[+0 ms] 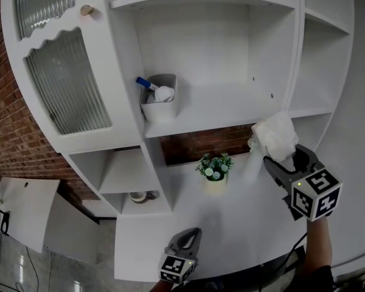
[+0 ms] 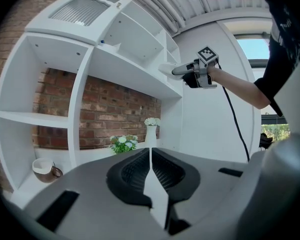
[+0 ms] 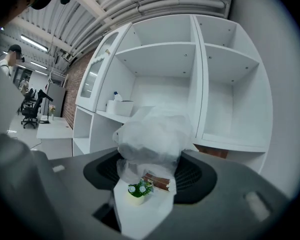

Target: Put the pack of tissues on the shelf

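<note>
1. So, my right gripper (image 1: 272, 161) is up at the right end of the middle shelf (image 1: 231, 111), jaws pinching the pack of tissues (image 1: 275, 135) right at its front edge. My left gripper (image 1: 193, 231) sits low and near, jaws pressed together, empty.
2. The white bin (image 1: 160, 105) on that shelf's left holds a blue-capped bottle (image 1: 146, 83).
3. A potted plant (image 1: 215, 169) and a white vase (image 1: 253, 163) stand below the pack.
</note>
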A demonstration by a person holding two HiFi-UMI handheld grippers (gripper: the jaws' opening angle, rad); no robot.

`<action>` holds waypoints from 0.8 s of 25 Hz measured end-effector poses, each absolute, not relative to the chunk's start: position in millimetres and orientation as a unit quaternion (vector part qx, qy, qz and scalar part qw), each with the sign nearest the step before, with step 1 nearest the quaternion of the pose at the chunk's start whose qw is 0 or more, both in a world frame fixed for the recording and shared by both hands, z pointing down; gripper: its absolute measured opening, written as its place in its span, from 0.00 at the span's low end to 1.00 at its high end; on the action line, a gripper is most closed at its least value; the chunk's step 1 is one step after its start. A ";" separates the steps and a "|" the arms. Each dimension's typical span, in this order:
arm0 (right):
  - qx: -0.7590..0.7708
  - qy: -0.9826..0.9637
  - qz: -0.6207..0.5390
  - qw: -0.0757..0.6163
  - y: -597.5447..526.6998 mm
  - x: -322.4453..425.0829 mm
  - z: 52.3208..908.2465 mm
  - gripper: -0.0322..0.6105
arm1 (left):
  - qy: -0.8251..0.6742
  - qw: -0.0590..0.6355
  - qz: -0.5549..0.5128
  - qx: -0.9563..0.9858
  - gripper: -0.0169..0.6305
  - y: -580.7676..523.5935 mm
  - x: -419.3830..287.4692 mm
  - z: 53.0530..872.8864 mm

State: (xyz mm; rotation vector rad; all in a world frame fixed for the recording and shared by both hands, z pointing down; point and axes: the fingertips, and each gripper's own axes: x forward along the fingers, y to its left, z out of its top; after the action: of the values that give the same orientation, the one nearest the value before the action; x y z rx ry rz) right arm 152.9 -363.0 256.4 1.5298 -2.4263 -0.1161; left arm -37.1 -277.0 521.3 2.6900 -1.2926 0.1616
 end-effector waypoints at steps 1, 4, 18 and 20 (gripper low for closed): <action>0.525 -0.839 -0.037 0.136 -367.0 153.3 253.5 0.48 | -0.431 0.080 0.052 0.897 0.05 -277.4 -37.3 521.9; 0.509 -0.849 -0.021 0.141 -380.1 154.2 249.0 0.48 | -0.425 0.102 0.031 0.899 0.05 -278.2 -35.6 519.4; 0.491 -0.848 -0.028 0.195 -418.0 149.4 229.5 0.49 | -0.428 0.104 0.044 0.897 0.05 -283.3 -40.1 533.1; 0.494 -0.847 -0.020 0.195 -427.0 151.6 227.5 0.49 | -0.428 0.105 0.048 0.897 0.05 -283.2 -40.0 536.2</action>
State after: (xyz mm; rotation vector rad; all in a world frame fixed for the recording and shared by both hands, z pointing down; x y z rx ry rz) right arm 151.6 -427.0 227.5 1.3857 -2.3746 -0.0550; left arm -40.0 -283.2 536.2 2.6427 -1.2602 0.1412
